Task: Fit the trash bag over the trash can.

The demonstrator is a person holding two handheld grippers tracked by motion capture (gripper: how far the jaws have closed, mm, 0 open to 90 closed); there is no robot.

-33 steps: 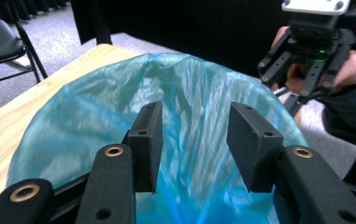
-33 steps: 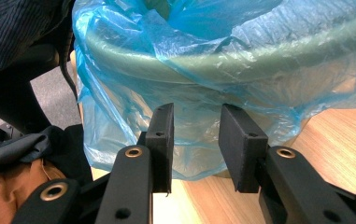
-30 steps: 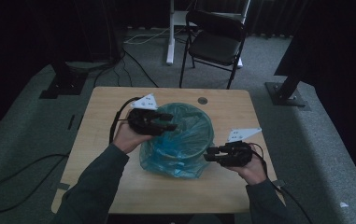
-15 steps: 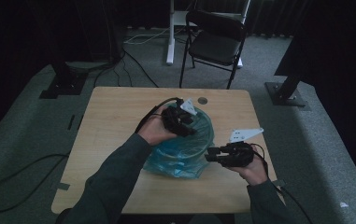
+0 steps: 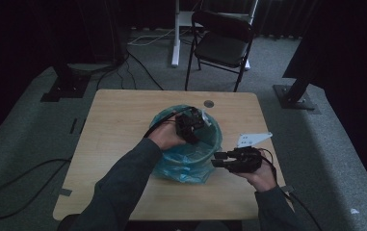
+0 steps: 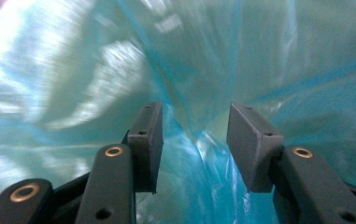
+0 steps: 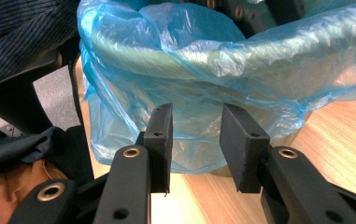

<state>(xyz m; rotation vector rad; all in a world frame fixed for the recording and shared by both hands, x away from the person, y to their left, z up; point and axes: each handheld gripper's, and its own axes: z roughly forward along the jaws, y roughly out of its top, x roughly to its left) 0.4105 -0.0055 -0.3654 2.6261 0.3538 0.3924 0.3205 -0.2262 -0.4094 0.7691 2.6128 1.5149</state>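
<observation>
- Two grippers are counted, one per hand.
- Left gripper (image 6: pixel 194 140): its two jaws are seen parted, with a fold of blue film rising in the gap; no grip on it can be confirmed. In the high view the left gripper (image 5: pixel 190 126) is dipped inside the mouth of the bin.
- Right gripper (image 7: pixel 195 144): jaws apart, nothing between them, aimed at the bin's outer side just below the rim. In the high view it (image 5: pixel 222 159) is held just beside the bin's right side.
- One bin (image 5: pixel 186 147), lined with one blue plastic bag (image 7: pixel 203 60), is set near the middle of the one wooden table (image 5: pixel 113 120). The bag is folded over the rim.
- One small round mark, possibly a hole (image 5: pixel 209 103), is noted near the table's far edge.
- One folding chair (image 5: pixel 222 45) stands beyond the table.
</observation>
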